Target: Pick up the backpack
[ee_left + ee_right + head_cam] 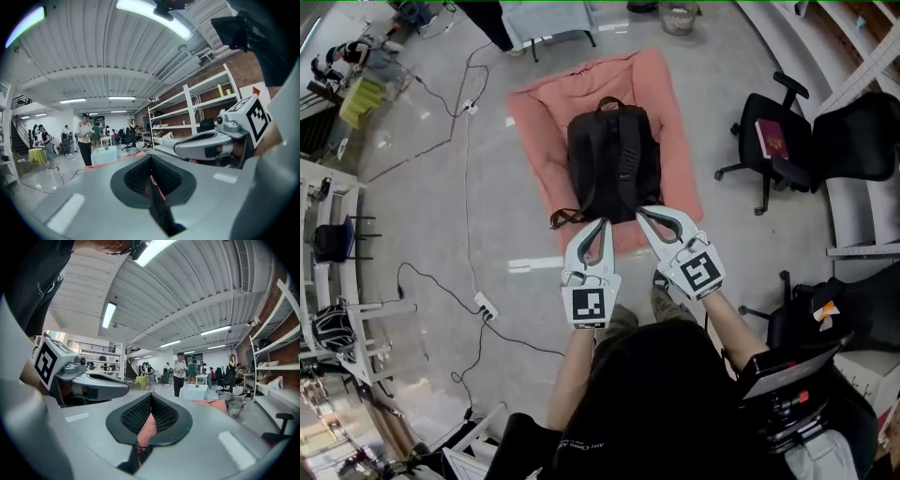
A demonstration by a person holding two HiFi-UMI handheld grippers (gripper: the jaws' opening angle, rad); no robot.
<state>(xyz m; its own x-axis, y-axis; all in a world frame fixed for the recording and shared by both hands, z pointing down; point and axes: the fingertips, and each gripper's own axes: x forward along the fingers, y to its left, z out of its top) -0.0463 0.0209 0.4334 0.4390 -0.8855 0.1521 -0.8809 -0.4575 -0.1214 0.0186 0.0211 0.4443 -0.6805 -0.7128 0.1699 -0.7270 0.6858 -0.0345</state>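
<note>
Left hand-held gripper (598,230) and right hand-held gripper (649,217) hover clenched and empty at the near end of the black backpack (614,164), which lies flat on a pink mat (666,94) on the floor. Nothing is grasped yet; opening, gripping and lifting all appear to remain.

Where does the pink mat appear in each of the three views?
Head view: the pink mat lies at upper centre, under the backpack.
Left gripper view: the pink mat is a thin strip just above the jaws, left of centre.
Right gripper view: the pink mat is a patch right of centre.
Shared landmark: the white table beyond the mat.
</note>
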